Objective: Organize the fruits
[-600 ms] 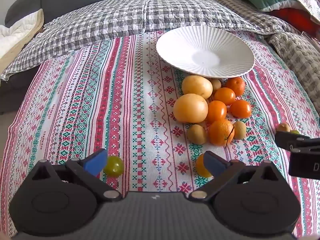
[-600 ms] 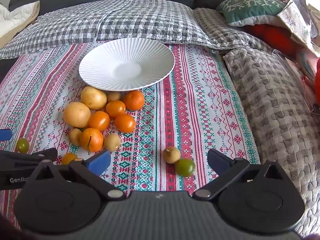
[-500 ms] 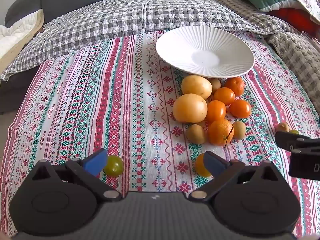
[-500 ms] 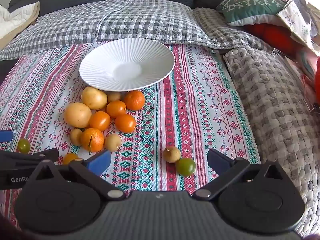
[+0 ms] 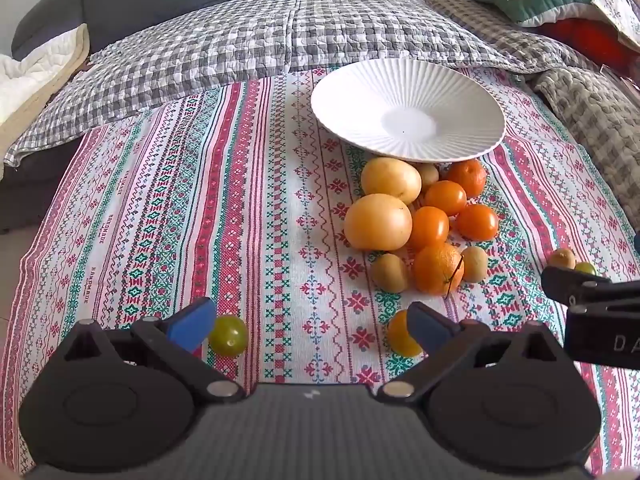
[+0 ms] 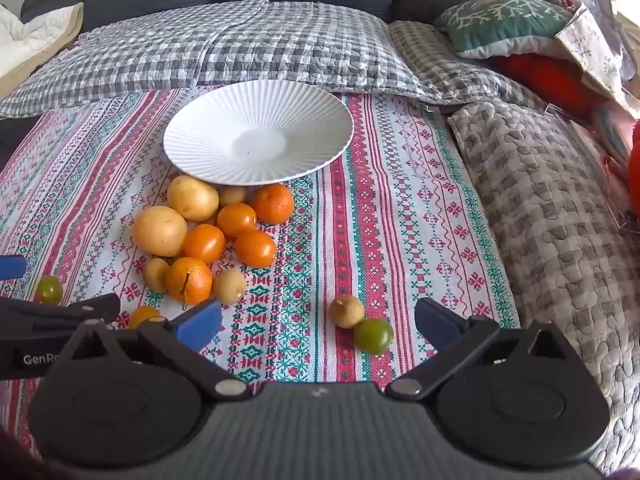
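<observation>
An empty white ribbed plate (image 5: pixel 408 112) (image 6: pixel 260 132) sits on the patterned cloth. Below it lies a pile of fruit: two big yellow ones (image 5: pixel 378 222), orange tomatoes (image 5: pixel 430 226), a stemmed orange (image 5: pixel 438 268) and small brown fruits (image 5: pixel 390 273). My left gripper (image 5: pixel 308 326) is open and empty, with a green tomato (image 5: pixel 228 335) by its left finger and a small orange fruit (image 5: pixel 400 334) by its right. My right gripper (image 6: pixel 316 320) is open and empty, with a brown fruit (image 6: pixel 346 311) and a green tomato (image 6: pixel 374 336) between its fingers.
A grey checked quilt (image 5: pixel 256 48) lies behind the cloth. A knitted grey blanket (image 6: pixel 552 208) and a green cushion (image 6: pixel 508 24) are at the right. The cloth (image 5: pixel 160 208) is bare at the left. Each gripper shows at the edge of the other's view.
Both grippers have crept slightly forward and stayed open. No fruit has moved.
</observation>
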`<control>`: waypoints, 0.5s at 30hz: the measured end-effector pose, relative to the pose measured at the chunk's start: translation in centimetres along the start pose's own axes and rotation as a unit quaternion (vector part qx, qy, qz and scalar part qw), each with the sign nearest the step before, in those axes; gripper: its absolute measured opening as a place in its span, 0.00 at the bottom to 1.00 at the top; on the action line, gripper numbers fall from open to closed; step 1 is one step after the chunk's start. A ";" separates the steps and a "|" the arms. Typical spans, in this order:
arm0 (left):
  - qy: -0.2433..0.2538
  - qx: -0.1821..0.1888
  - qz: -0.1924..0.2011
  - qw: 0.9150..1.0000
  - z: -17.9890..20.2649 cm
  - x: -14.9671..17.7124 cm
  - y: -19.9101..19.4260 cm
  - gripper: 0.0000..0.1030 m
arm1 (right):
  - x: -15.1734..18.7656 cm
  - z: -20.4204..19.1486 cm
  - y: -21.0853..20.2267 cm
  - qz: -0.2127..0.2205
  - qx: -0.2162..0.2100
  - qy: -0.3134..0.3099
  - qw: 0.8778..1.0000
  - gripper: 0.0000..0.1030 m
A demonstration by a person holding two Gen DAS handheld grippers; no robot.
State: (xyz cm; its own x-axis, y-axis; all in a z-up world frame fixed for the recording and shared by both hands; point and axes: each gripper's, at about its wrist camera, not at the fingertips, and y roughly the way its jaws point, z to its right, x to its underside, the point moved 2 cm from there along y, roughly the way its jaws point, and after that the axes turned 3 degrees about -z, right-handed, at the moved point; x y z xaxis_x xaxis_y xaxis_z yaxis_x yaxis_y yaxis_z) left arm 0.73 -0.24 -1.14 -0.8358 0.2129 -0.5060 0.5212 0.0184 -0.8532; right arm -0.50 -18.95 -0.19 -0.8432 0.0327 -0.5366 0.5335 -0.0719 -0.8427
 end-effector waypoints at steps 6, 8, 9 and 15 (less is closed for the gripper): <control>0.003 0.001 0.000 1.000 0.0 0.1 -0.1 0.91 | 0.0 0.0 0.0 0.001 0.001 0.000 1.000 1.00; 0.004 0.001 0.000 1.000 0.0 0.1 -0.1 0.91 | 0.0 0.0 0.0 0.001 0.001 -0.001 1.000 1.00; 0.005 0.001 0.000 1.000 0.0 0.1 -0.1 0.91 | 0.0 0.0 0.0 0.001 0.001 -0.001 1.000 1.00; 0.007 -0.002 -0.003 1.000 -0.1 0.2 0.0 0.91 | 0.1 0.0 0.0 0.002 0.001 -0.001 1.000 1.00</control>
State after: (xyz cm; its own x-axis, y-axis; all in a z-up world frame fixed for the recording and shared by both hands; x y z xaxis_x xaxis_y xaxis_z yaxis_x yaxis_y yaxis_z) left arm 0.55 -0.13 -1.20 -0.8368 0.2268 -0.4983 0.5164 0.0245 -0.8560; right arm -0.56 -18.98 -0.28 -0.8417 0.0302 -0.5391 0.5360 -0.0746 -0.8409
